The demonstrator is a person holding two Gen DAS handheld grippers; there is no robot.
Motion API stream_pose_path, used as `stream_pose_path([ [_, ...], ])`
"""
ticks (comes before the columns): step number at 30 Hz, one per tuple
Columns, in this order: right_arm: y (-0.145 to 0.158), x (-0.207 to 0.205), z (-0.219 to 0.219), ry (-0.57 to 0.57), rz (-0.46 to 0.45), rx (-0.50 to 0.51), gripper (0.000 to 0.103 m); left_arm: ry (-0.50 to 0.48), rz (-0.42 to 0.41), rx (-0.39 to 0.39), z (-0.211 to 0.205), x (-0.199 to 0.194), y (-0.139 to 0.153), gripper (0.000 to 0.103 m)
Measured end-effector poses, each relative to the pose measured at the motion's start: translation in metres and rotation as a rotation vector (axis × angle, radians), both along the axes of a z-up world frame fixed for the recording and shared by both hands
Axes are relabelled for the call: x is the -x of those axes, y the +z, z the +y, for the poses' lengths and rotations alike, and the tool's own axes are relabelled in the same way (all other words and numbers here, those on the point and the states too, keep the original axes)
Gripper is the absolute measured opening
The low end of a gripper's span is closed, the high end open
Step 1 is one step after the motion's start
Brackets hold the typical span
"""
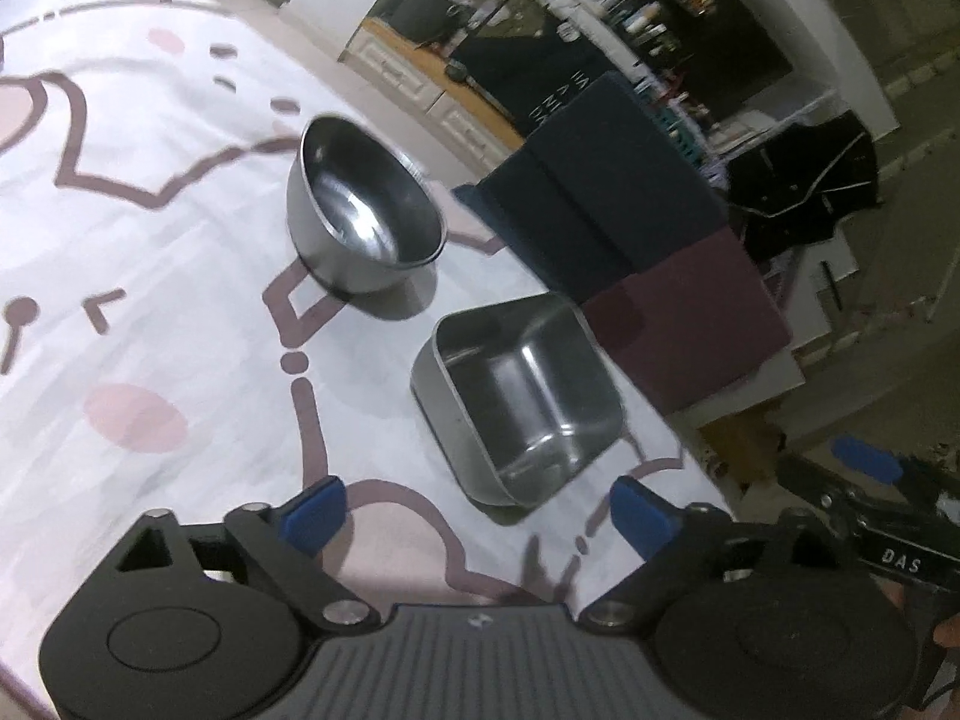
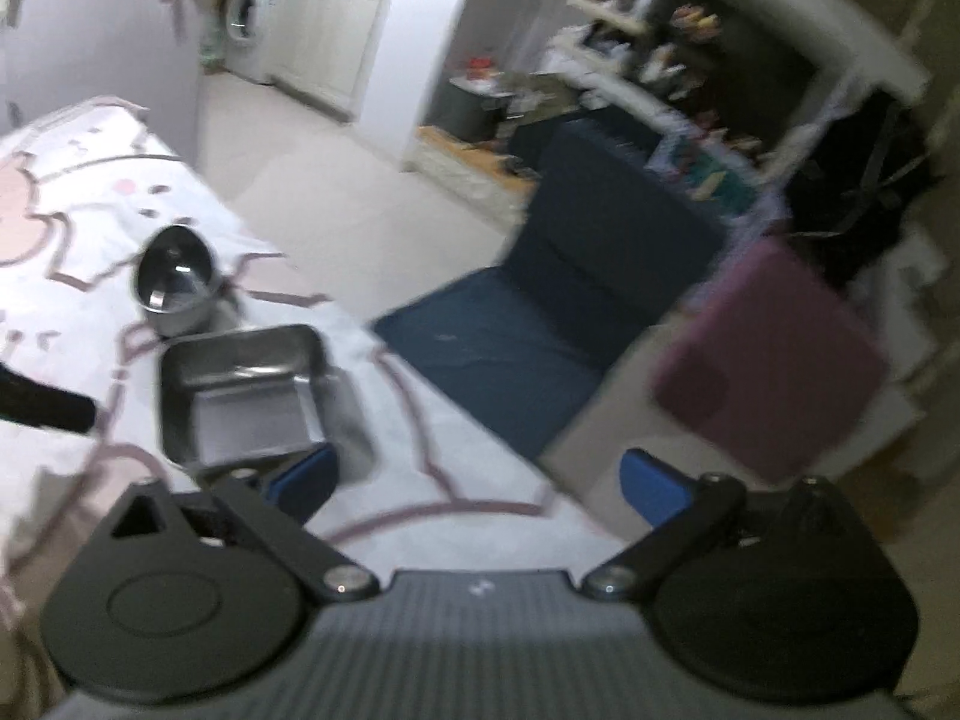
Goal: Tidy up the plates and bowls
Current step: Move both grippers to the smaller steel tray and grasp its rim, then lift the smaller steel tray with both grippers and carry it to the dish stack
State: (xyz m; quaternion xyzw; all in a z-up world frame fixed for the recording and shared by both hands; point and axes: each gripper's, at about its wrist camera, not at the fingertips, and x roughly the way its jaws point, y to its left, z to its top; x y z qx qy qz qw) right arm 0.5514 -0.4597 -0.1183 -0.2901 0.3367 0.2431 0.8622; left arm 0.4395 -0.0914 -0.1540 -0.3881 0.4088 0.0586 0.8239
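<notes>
A round steel bowl (image 1: pixel 366 216) stands upright on a white cloth with pink cartoon lines (image 1: pixel 150 240). Beside it, nearer the cloth's edge, sits a square steel dish (image 1: pixel 519 402), also empty. My left gripper (image 1: pixel 477 519) hovers open just short of the square dish, nothing between its blue pads (image 1: pixel 315 516). In the right wrist view the same round bowl (image 2: pixel 177 282) and square dish (image 2: pixel 240 387) lie to the left. My right gripper (image 2: pixel 477 486) is open over the cloth's edge (image 2: pixel 420 480), its left pad close to the dish, holding nothing.
A dark blue folding floor chair (image 2: pixel 540 312) and a purple cushion block (image 2: pixel 768 360) stand just beyond the cloth's edge. Cluttered shelves (image 2: pixel 660 90) and a washing machine (image 2: pixel 249 18) are far behind. The right gripper's tip (image 1: pixel 864 462) shows at the left wrist view's right side.
</notes>
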Motion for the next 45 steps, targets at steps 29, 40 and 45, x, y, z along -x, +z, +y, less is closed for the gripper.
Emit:
stream_pose_path([
  [29, -0.1, -0.062, 0.103, 0.123, 0.202, 0.103, 0.024, -0.042, 0.053, 0.052, 0.001, -0.045, -0.033, 0.024],
  [40, -0.073, -0.045, 0.068, 0.084, 0.251, 0.051, 0.006, -0.08, -0.004, 0.001, 0.0, -0.032, -0.005, 0.014],
  [45, -0.037, -0.018, 0.046, 0.027, 0.216, -0.058, 0.005, -0.115, -0.066, -0.022, -0.004, -0.013, 0.034, 0.012],
])
